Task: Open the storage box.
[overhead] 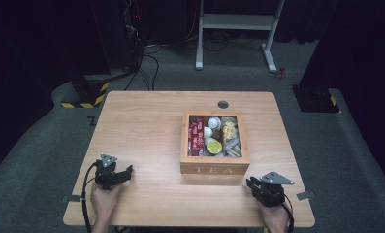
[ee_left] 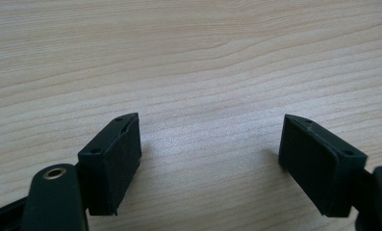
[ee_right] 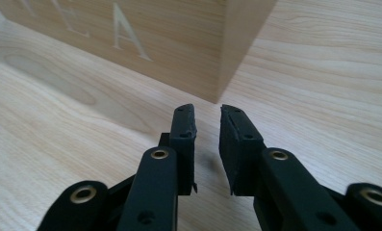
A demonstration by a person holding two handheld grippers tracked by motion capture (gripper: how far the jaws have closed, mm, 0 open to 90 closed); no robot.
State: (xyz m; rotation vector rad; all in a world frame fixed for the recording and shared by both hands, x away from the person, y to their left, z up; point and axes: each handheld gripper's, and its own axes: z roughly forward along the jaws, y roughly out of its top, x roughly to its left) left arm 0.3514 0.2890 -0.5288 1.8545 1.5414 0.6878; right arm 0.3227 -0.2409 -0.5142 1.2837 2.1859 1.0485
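Note:
A wooden box marked TEA [overhead: 215,168] stands open-topped right of the table's middle. It holds red sachets [overhead: 196,136], white pods [overhead: 210,125], a yellow-lidded pot [overhead: 214,145] and clear packets [overhead: 232,145]. My left gripper [overhead: 127,171] rests near the front left, a hand behind it; its jaws [ee_left: 210,144] stand wide apart over bare wood, open. My right gripper [overhead: 250,183] sits at the front right, just off the box's front right corner [ee_right: 217,91]. Its jaws [ee_right: 209,122] are a narrow gap apart with nothing between them.
The light wooden table [overhead: 146,121] has a round cable hole [overhead: 223,104] near its far edge. Beyond it on the grey floor stand a white desk frame [overhead: 238,22], a yellow-and-black striped base [overhead: 86,94] and loose cables [overhead: 149,68].

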